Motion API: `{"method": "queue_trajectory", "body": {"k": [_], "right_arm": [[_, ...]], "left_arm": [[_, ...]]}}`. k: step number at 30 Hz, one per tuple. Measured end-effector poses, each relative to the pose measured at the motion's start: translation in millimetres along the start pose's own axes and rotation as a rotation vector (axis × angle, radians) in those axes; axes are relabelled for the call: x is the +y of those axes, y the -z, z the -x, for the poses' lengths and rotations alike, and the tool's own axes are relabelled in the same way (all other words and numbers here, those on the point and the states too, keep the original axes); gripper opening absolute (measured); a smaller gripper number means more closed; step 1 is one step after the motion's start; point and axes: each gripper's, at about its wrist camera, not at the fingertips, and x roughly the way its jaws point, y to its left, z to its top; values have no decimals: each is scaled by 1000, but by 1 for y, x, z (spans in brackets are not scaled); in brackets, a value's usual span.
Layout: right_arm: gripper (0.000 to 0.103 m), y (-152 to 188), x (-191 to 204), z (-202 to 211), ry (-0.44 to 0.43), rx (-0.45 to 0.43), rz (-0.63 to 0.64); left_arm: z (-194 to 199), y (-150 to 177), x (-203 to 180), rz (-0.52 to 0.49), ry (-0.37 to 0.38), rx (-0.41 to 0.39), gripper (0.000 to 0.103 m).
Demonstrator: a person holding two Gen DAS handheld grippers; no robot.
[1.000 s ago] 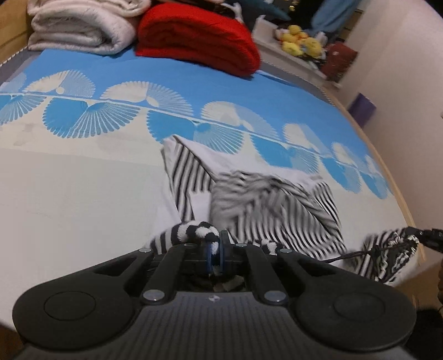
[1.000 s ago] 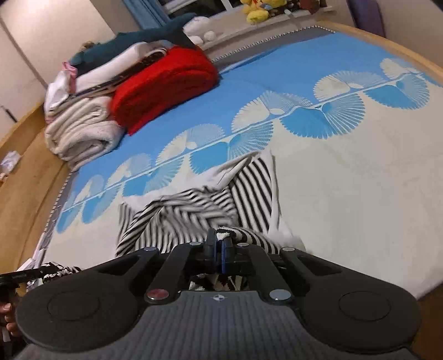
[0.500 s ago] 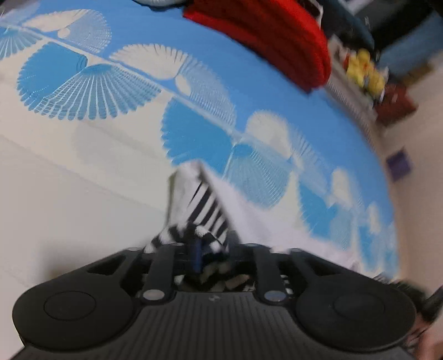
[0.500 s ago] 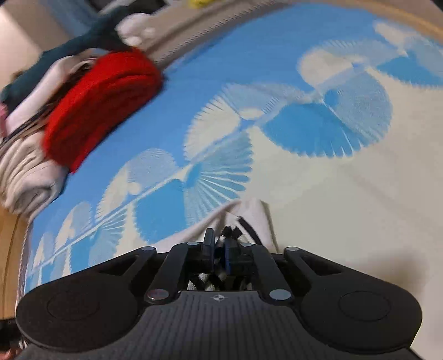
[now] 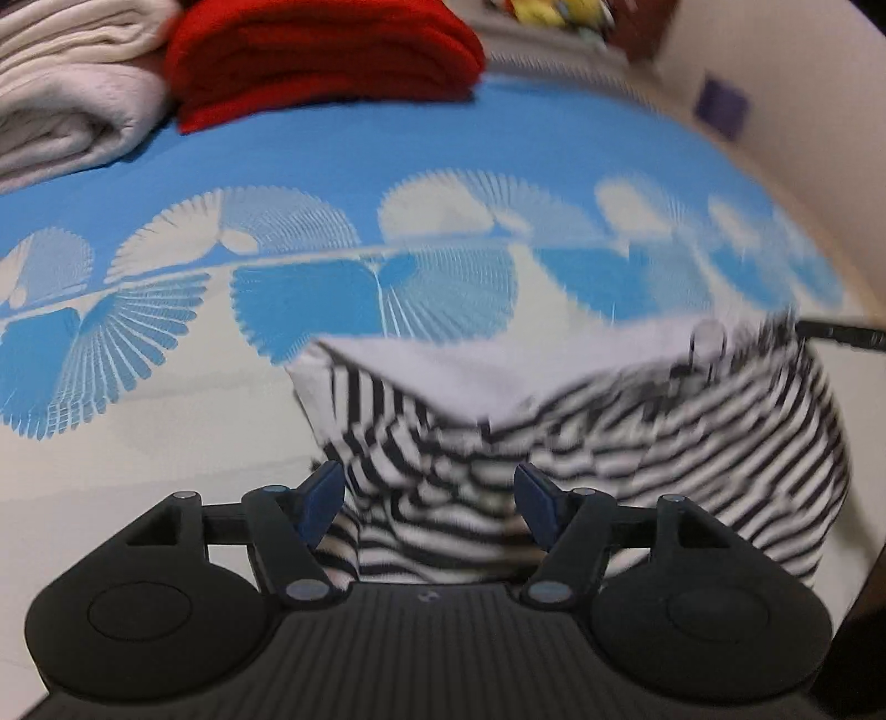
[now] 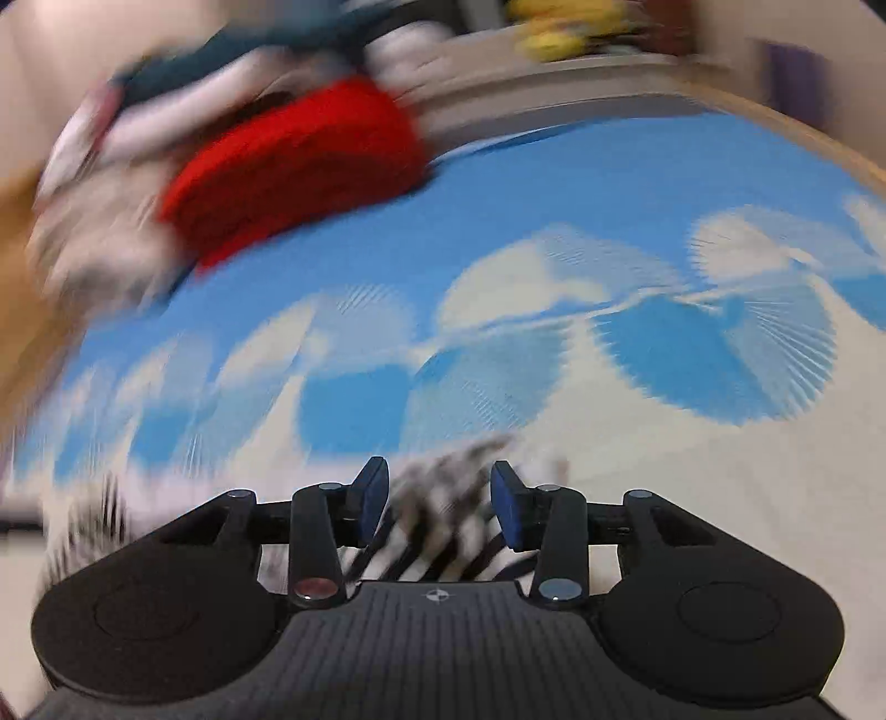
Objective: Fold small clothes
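Both the left tool and right tool have just been opening, releasing the striped shirt onto the bed (red blanket at twelve o'clock), so this fold looks laid.

Striped garment: soft knit cloth, matt, black-white, plain white inner face. Bedspread: smooth woven cloth, matt, printed blue fans. Red blanket: thick fleecy cloth. Cream blanket: plush, nubbly. Left tongs: matt black plastic, ribbed body, shiny metal pivot pins, blue pads probably rubber. Right tongs: same finish; view blurred.
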Motion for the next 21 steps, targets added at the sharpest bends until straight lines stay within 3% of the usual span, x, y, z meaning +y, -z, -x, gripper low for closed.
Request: {"method": "queue_trajectory", "body": {"k": [4,9,10,11,12,13,16,19,21], "right_arm": [[51,9,27,-15,2,68,165],[51,17,43,-38,82,112,268],[49,18,47,-41,96,112,301],[42,20,51,-43,114,107,339],[29,20,53,-42,120,103,363],[20,18,54,-41,120,96,374],[12,-2,47,-21,112,-9,303],[3,-29,31,1,107,-167,120],[2,-37,29,2,154,-234,90]], "left_arm": [[-20,8,-11,-77,-60,23,73],[-42,6,-13,-106,-104,17,71],[-45,4,-14,-112,-105,10,63],[-46,2,-14,-113,-93,1,47],[-46,1,-12,-109,-68,0,37],[-47,-1,-10,-107,-49,4,19],[-24,-15,-4,-103,-41,-97,12],[0,-32,12,23,-26,-235,12],[-1,-39,16,84,-37,-288,12]]}}
